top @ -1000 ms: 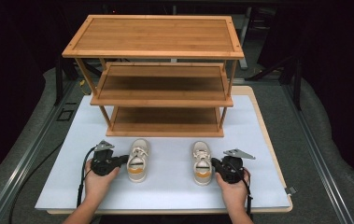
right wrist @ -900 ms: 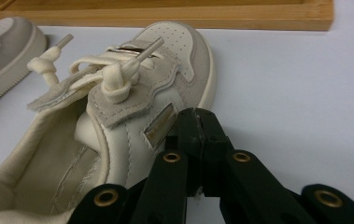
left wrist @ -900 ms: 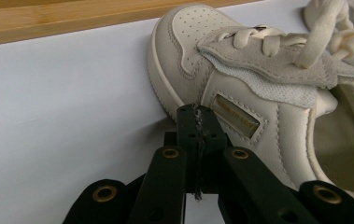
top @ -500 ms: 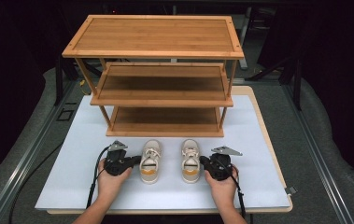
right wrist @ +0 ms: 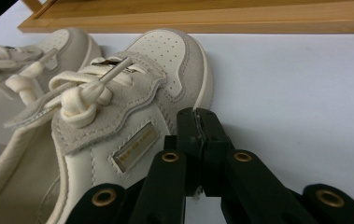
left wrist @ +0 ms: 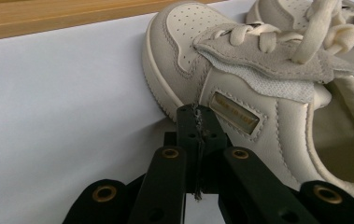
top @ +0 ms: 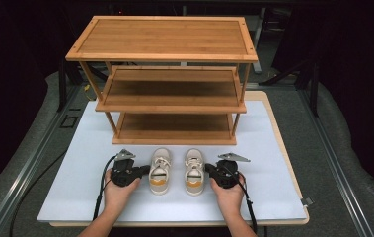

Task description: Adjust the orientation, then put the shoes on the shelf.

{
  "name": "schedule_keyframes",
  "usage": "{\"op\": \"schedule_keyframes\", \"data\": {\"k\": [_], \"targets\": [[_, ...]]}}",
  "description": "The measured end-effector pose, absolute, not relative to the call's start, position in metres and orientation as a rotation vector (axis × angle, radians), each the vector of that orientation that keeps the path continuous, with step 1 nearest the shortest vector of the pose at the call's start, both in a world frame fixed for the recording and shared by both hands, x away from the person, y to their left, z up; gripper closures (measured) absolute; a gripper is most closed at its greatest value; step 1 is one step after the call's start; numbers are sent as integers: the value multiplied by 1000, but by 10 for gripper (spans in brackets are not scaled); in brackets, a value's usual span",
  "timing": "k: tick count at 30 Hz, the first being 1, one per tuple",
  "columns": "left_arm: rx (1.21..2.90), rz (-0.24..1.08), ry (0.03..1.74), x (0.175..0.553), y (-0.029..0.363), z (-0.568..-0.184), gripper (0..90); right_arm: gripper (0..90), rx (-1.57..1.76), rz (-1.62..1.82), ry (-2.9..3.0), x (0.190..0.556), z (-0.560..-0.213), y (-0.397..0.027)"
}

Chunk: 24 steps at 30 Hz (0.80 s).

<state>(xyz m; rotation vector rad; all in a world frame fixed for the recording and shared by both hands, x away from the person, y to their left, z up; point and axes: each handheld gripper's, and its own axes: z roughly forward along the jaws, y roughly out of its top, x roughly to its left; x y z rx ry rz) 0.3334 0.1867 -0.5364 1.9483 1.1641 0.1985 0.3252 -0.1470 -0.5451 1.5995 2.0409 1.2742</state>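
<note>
A three-tier wooden shoe rack (top: 167,84) stands behind two cream sneakers (top: 159,171) (top: 194,171); each closed, empty claw (top: 145,170) (top: 208,169) touches one's outer side.

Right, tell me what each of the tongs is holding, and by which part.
Nothing. The left tongs and right tongs are both shut on themselves, each pressed against the outer side of its shoe: left shoe, right shoe.

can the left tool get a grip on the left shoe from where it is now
Probably not as it stands. The left tool sits right against the outer side of the left shoe, so nothing blocks the way, but its jaws are shut and pressed flat on the side wall; it would have to open first.
</note>
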Motion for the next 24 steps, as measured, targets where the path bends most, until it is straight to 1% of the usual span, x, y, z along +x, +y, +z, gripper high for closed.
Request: {"op": "schedule_keyframes", "data": {"k": [14, 17, 22, 24], "targets": [[1956, 207, 1159, 334, 183, -537, 897, 882, 1585, 1342, 2096, 328, -548, -139], [1951, 190, 1160, 333, 183, -537, 897, 882, 1587, 1342, 2099, 330, -548, -138], [1961, 196, 1146, 333, 178, -537, 897, 882, 1571, 1327, 2097, 326, -548, -125], [1958, 188, 1146, 334, 179, -537, 896, 849, 1552, 1284, 2089, 322, -546, -122]]}}
